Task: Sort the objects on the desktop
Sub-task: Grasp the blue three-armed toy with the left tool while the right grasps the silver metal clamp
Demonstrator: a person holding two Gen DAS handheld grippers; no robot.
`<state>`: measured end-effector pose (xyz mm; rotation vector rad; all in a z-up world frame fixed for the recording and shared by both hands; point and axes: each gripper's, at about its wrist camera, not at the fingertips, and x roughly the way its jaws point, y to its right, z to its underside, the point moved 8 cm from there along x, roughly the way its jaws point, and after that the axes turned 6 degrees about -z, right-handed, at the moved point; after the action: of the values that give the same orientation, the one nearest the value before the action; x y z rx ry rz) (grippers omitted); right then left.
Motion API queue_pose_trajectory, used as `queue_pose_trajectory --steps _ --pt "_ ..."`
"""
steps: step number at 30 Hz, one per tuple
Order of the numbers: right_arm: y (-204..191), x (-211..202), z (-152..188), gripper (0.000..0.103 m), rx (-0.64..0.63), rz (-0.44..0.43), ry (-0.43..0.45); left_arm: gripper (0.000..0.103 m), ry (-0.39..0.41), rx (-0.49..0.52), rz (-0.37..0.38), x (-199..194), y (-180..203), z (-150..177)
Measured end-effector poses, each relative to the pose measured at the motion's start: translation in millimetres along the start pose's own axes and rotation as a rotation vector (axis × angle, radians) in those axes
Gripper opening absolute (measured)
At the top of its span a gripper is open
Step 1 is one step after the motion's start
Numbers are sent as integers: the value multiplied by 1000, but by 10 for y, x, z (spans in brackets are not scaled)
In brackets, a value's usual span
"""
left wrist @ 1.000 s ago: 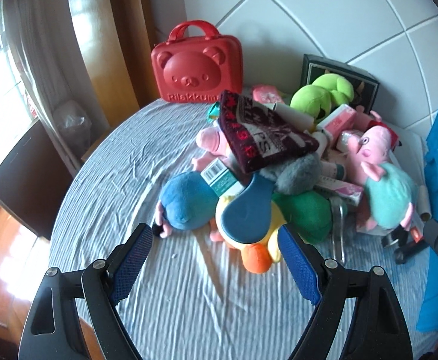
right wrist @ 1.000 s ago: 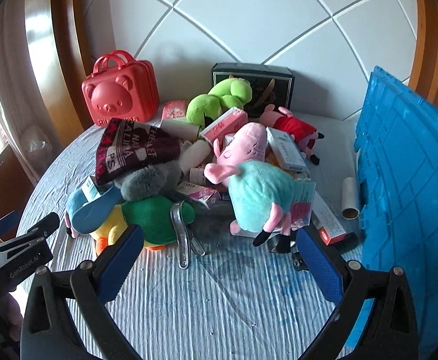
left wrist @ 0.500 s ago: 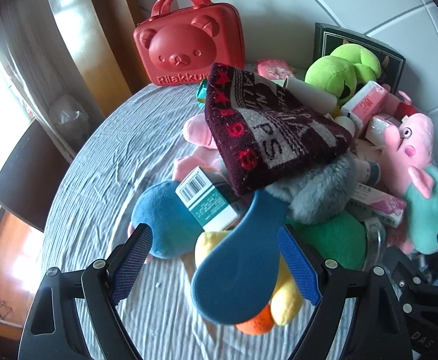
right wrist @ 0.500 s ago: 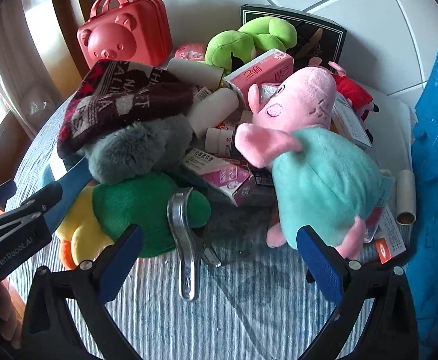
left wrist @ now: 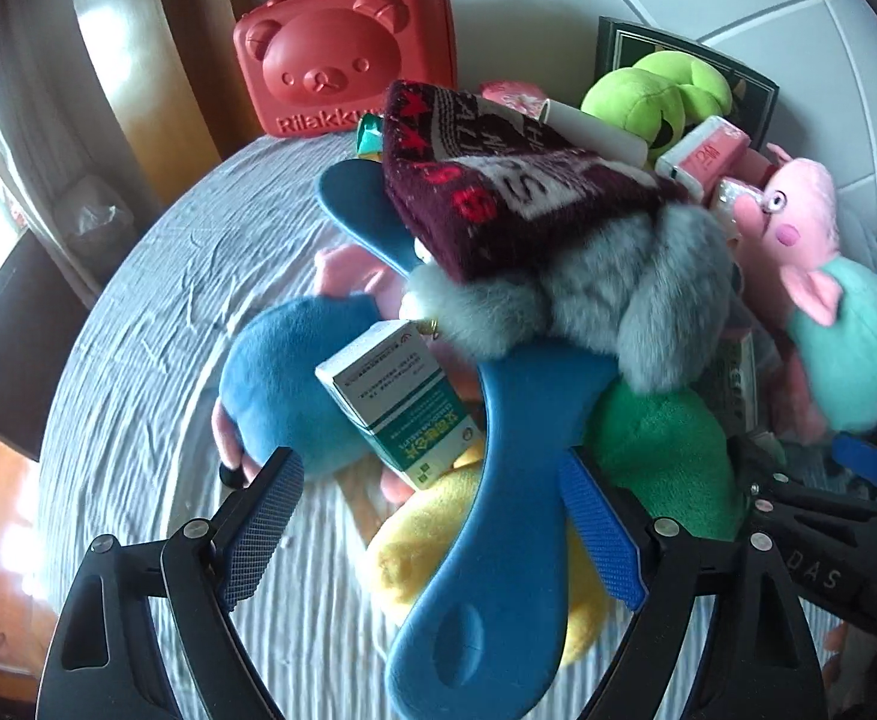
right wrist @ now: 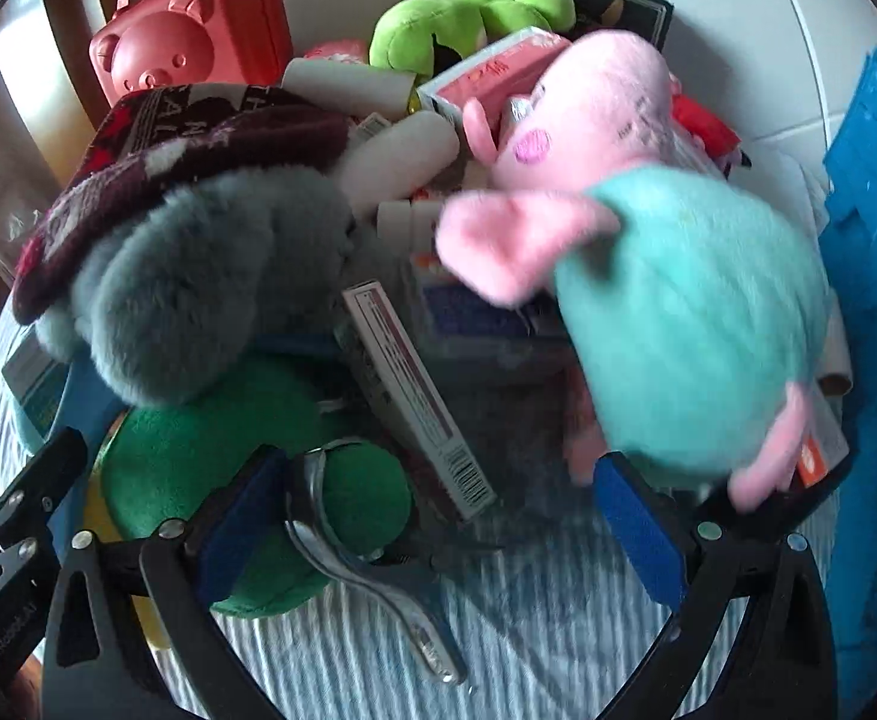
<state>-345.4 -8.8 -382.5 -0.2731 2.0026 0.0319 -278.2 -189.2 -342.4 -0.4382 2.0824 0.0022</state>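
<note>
A heap of toys and boxes lies on the bench (left wrist: pixel 138 324), which wears a pale striped cloth, and the grey furry toy (left wrist: pixel 606 300) near the top of the heap serves as the landmark. Draped over it sits a dark red knitted cloth (left wrist: pixel 498 180) with white letters. Just below it, toward the camera in the left wrist view, a blue plastic scoop (left wrist: pixel 498 510) slopes down over a yellow plush (left wrist: pixel 414 552), and a green and white box (left wrist: pixel 402 402) leans beside the scoop against a blue plush (left wrist: pixel 282 378). The left hand-held gripper (left wrist: pixel 432 516) is spread wide and its jaws are opening; the scoop's handle lies between them, close to the right pad, though contact cannot be told. Under the grey toy lies a green plush (right wrist: pixel 210 468), and a metal clip (right wrist: pixel 372 576) rests against it on the cloth. The right hand-held gripper (right wrist: pixel 432 516) is also spread, its pads pressing on nothing, with the clip and a pink-edged carton (right wrist: pixel 414 408) between them. Right of the grey toy sprawls a pink pig plush in a teal dress (right wrist: pixel 678 300). Behind the grey toy, near the tiled wall, stand a red bear case (left wrist: pixel 342 54) and a lime green plush (left wrist: pixel 648 96). A blue crate (right wrist: pixel 870 360) rises at the far right.
</note>
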Motion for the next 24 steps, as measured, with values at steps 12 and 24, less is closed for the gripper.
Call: queue_pose_trajectory --steps 12,24 --pt "312 -469 689 103 93 15 31 93 80 98 78 -509 74 300" --pt "133 -223 908 73 -12 -20 -6 93 -13 95 61 -87 301 533"
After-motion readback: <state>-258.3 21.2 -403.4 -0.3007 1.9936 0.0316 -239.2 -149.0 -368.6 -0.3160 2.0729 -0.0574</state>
